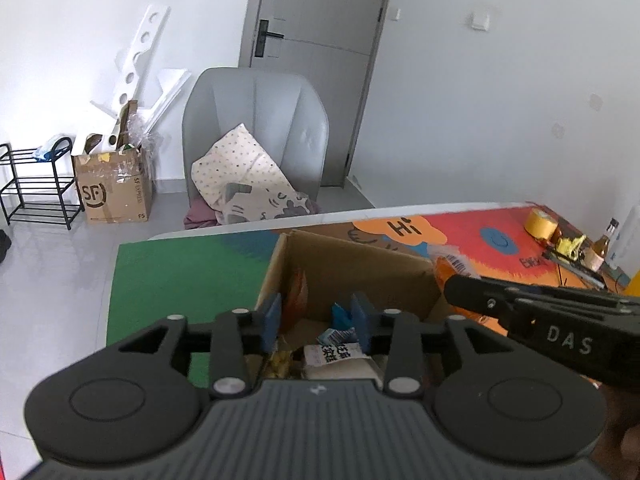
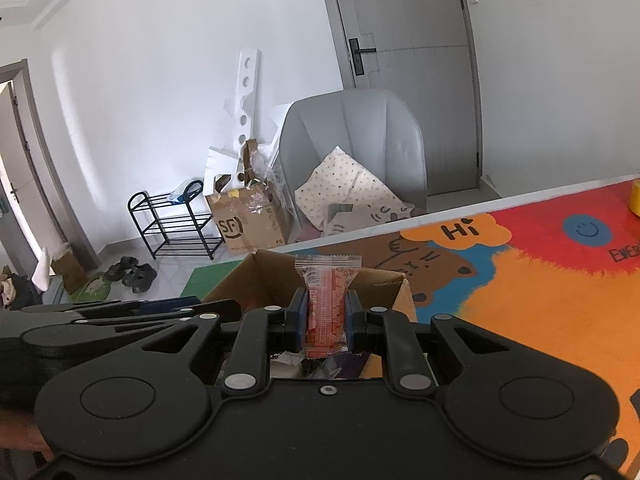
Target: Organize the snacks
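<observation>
An open cardboard box (image 1: 360, 264) stands on the colourful mat and holds several snack packets (image 1: 338, 344). My left gripper (image 1: 318, 322) is open and empty, its blue pads just above the box's inside. My right gripper (image 2: 326, 318) is shut on a red snack packet (image 2: 325, 304), held upright over the near side of the same box (image 2: 260, 276). The right gripper's body (image 1: 560, 320) shows at the right of the left wrist view, and the left gripper's body (image 2: 100, 320) at the left of the right wrist view.
The table carries a colourful mat (image 2: 540, 280) with a green part (image 1: 180, 280). A yellow tape roll (image 1: 542, 222), a yellow-black tool (image 1: 572, 246) and a bottle (image 1: 604, 240) lie at the far right. Beyond the table stand a grey chair (image 1: 256, 128), an SF carton (image 1: 114, 192) and a shoe rack (image 1: 36, 188).
</observation>
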